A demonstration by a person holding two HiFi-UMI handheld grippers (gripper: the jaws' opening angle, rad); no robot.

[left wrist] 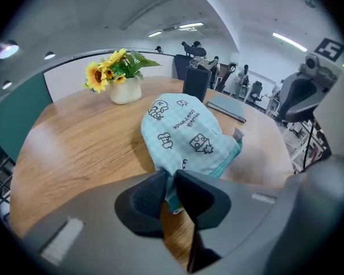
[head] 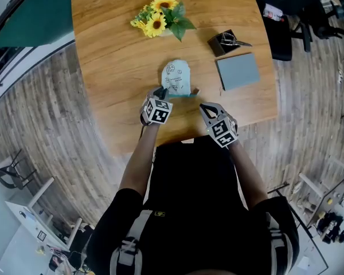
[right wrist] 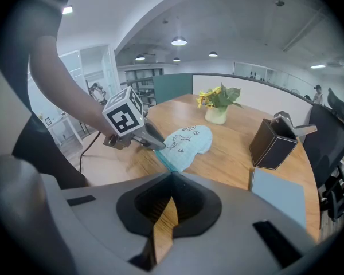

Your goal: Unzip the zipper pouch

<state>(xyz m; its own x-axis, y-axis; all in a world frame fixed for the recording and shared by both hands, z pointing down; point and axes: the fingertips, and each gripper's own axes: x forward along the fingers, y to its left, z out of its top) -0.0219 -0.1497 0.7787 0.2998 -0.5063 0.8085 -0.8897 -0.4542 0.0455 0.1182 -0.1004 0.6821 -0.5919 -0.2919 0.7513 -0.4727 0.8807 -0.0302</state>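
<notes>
Head view: zipper pouch (head: 176,78) lies flat on the table (head: 114,50). Left gripper view: left gripper (left wrist: 171,179) clamps the pouch's near edge (teal trim). Right gripper view: right gripper (right wrist: 172,177) closed, empty, near the pouch but apart.

A round-cornered wooden worktop (head: 114,56) stands on a floor (head: 46,130) of grey wood-grain planks. Near its far edge is a bunch of yellow sunflowers (head: 157,16) with green leaves, set upright in a small white pot (left wrist: 126,90). To the right of the flowers stands a black open-topped box (head: 223,42) with a grey metal item (head: 236,40) sticking out of it; what that item is cannot be told. Just beside the box, nearer the person, a grey-blue flat pad (head: 237,71) lies on the wood. A teal partition (head: 31,13) runs past the far left corner, and black office chairs (head: 292,27) stand off to the right.
</notes>
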